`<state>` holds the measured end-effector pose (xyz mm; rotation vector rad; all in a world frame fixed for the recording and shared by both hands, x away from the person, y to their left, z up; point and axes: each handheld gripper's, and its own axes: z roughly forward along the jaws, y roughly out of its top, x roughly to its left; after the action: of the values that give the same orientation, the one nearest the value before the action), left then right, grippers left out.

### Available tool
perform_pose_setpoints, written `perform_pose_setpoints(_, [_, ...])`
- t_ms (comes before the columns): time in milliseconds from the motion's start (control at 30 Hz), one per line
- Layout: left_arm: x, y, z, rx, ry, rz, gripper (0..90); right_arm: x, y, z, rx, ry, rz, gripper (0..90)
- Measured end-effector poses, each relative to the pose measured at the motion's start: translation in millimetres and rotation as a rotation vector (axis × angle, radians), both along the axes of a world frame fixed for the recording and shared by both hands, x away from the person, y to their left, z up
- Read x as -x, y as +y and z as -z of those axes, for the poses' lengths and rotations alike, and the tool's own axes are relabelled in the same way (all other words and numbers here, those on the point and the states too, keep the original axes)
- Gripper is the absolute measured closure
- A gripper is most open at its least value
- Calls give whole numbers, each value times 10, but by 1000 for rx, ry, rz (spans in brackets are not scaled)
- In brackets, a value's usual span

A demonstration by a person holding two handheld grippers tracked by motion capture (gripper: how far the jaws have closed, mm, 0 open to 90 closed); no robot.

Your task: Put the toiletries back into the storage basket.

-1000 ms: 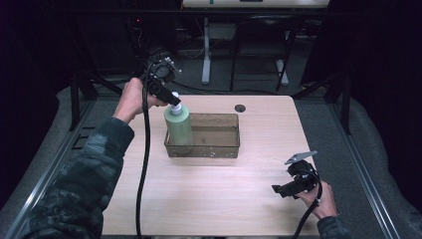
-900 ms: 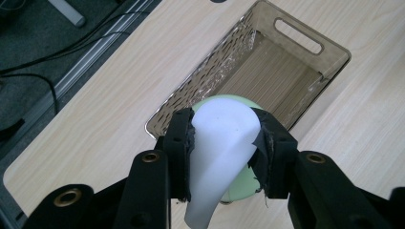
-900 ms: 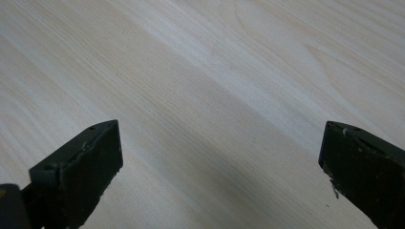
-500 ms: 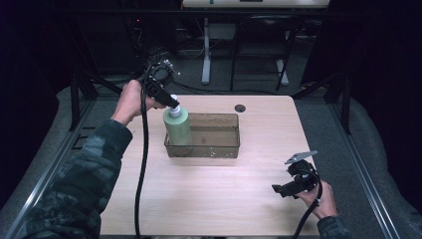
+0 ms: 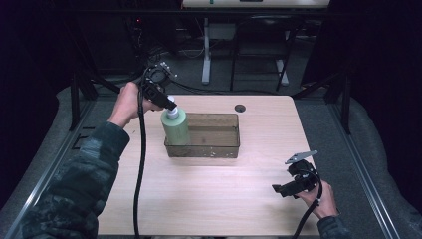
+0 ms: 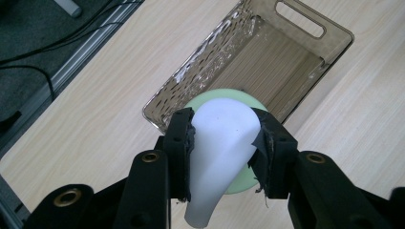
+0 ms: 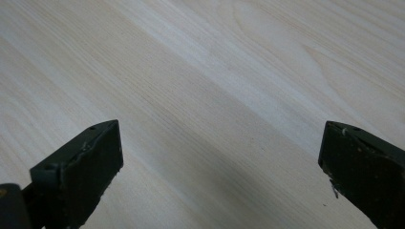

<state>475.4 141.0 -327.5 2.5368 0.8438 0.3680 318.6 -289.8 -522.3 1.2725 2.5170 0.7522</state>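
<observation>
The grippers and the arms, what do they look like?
Each is black with two chunky jaws. The left gripper trails a thick black cable down across the table, and its pads carry worn black tape. The right gripper wears a grey three-cornered plate. The left sleeve is dark camouflage.

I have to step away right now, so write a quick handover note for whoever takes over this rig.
Left tool: shut on the white cap of the green bottle, held upright at the left end of the clear bin.
Right tool: open, holding nothing, low over the bare table at the near right.
Done: bottle picked up and brought to the bin.
Left: whether its base rests on the bin floor can't be told; set it down inside, release, withdraw.
</observation>
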Motion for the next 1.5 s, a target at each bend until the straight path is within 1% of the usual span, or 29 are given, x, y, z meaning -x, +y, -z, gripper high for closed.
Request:
perform_pose_setpoints(67, [-1,1,-1,0,1,2,625,0,-1,0,-1,0,0,7])
perform_pose_setpoints(100, [-14,13,1,7,11,-1,623,-1,-3,-2,0,-1,1,7])
perform_pose_setpoints(167, [-24,19,3,7,10,-7,620,-2,-3,-1,0,-1,1,7])
perform_pose_setpoints(233, [-45,42,29,47,14,-24,616,2,1,-2,2,3,2,7])
perform_pose_setpoints(267, [-47,45,38,56,13,-25,614,4,2,-4,1,1,3,7])
perform_pose_setpoints(300, [-47,45,38,56,13,-25,610,4,2,-4,1,1,3,7])
perform_pose_setpoints(367, [-57,45,83,67,17,-44,572,8,2,-17,-1,-6,4,7])
perform_pose_setpoints(433, [-74,79,104,95,31,-58,532,10,1,-22,-4,-5,6,7])
perform_pose_setpoints(467, [-74,79,104,95,31,-58,527,10,1,-22,-4,-5,6,7])
perform_pose_setpoints(500, [-73,94,113,116,29,-60,502,13,0,-26,-9,-5,8,7])
perform_pose_setpoints(533, [-69,116,113,145,29,-71,475,13,-1,-26,-8,-5,8,7])
perform_pose_setpoints(633, [-51,130,110,162,23,-75,378,12,1,-26,-8,-6,7,7])
perform_pose_setpoints(667, [-22,149,105,188,16,-74,341,12,1,-26,-9,-6,6,7])
perform_pose_setpoints(700, [-2,155,108,190,6,-75,307,12,2,-26,-8,-6,5,7])
perform_pose_setpoints(733, [-2,155,108,190,6,-75,273,12,2,-26,-8,-6,5,7])
perform_pose_setpoints(767, [40,153,134,181,-3,-77,233,11,1,-28,-3,-9,5,7])
perform_pose_setpoints(833, [60,155,151,176,-7,-78,214,12,1,-29,-3,-9,6,7])
perform_pose_setpoints(867, [104,157,188,175,-12,-90,184,13,4,-30,-8,-6,7,7])
perform_pose_setpoints(933, [148,168,224,162,-22,-101,155,13,6,-31,-4,-9,7,7])
perform_pose_setpoints(967, [148,168,224,162,-22,-101,148,13,6,-31,-4,-9,7,7])
perform_pose_setpoints(1000, [183,184,248,171,-24,-107,148,15,8,-33,-4,-9,6,7])
perform_pose_setpoints(1133, [284,234,299,180,-37,-116,115,18,22,-41,-9,-9,1,7])
perform_pose_setpoints(1200, [340,264,329,179,-38,-118,99,16,21,-39,-9,-8,1,6])
perform_pose_setpoints(1233, [367,282,347,188,-38,-119,84,15,18,-38,-9,-8,1,6])
perform_pose_setpoints(1300, [416,318,386,193,-34,-121,68,15,13,-37,-8,-8,7,5])
perform_pose_setpoints(1367, [469,350,432,189,-38,-124,42,13,12,-39,-8,-9,8,4])
perform_pose_setpoints(1433, [535,390,514,201,-31,-128,24,13,12,-41,-12,-9,11,3])
perform_pose_setpoints(1500, [589,412,587,190,-31,-129,11,13,13,-42,-15,-9,13,0])
